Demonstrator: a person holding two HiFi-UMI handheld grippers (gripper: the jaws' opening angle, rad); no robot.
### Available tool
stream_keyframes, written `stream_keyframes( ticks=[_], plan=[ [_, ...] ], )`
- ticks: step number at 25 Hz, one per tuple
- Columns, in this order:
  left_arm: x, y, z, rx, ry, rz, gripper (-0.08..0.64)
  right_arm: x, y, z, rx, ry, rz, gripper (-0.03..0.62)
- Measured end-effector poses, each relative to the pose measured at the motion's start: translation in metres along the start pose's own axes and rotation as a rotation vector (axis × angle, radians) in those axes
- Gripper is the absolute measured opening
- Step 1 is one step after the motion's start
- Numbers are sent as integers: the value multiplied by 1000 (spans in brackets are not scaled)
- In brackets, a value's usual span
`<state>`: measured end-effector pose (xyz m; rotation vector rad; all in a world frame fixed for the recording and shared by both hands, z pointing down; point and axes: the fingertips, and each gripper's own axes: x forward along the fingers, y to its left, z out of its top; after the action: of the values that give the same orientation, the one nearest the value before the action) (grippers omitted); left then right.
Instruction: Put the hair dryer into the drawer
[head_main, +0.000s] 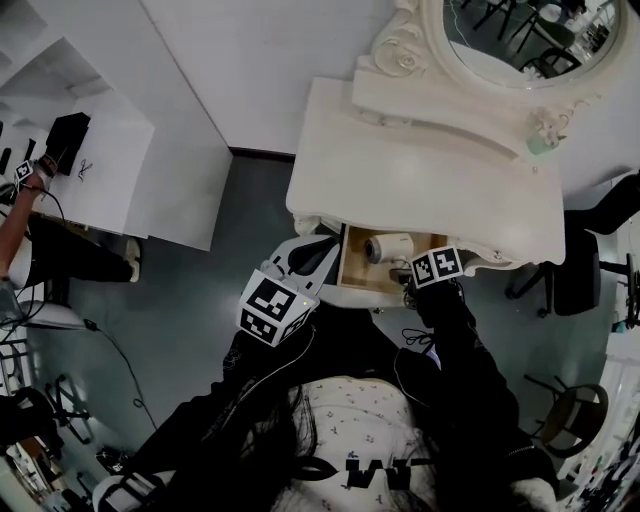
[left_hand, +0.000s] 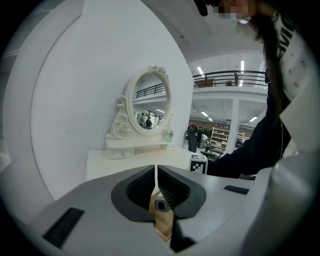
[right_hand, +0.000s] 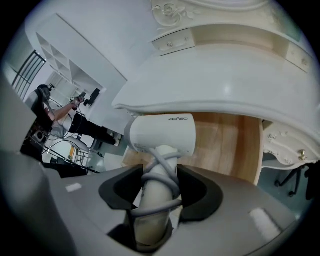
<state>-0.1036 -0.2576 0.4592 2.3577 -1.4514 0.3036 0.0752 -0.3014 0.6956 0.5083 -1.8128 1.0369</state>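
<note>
Fingers (left_hand: 142, 187) of my left gripper (left_hand: 157, 182) are clenched together with nothing between them; only a thin slit shows between the ribbed pads. From the head view, this left gripper (head_main: 318, 252) sits at the left front corner of the open drawer (head_main: 352, 272), very near its edge, though I cannot tell whether it touches. The drawer is pulled out from under the white dressing table (head_main: 430, 170), its pale wooden floor (right_hand: 227, 145) exposed. Over that floor is the hair dryer (head_main: 390, 246), a white one, barrel lying crosswise and handle pointing back toward me. I cannot tell whether its body rests on the wood or hangs just above it. My right gripper (right_hand: 160, 187) is grasping the hair dryer (right_hand: 162, 132) by the handle, pads pressed on both sides, with the grey cord wound around the handle. From above, the right gripper (head_main: 412, 272) reaches in from the drawer's right front. Further right, the oval mirror (head_main: 520, 40) stands at the table's back.
</note>
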Motion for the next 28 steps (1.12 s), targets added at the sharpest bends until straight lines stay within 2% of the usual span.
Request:
stream_keyframes(
  ticks=[7,18,28],
  plan=[
    [1,-14,-5,-30,1,94,2,11,-9,10,-156,81,7,224],
    [-15,-16,-14,-66,13,227,2,37,-21,25,-302,135,-9,224],
    [-34,-10,-24,-100,21,319,2,67,-28,25,-398,137,-10,224]
  ],
)
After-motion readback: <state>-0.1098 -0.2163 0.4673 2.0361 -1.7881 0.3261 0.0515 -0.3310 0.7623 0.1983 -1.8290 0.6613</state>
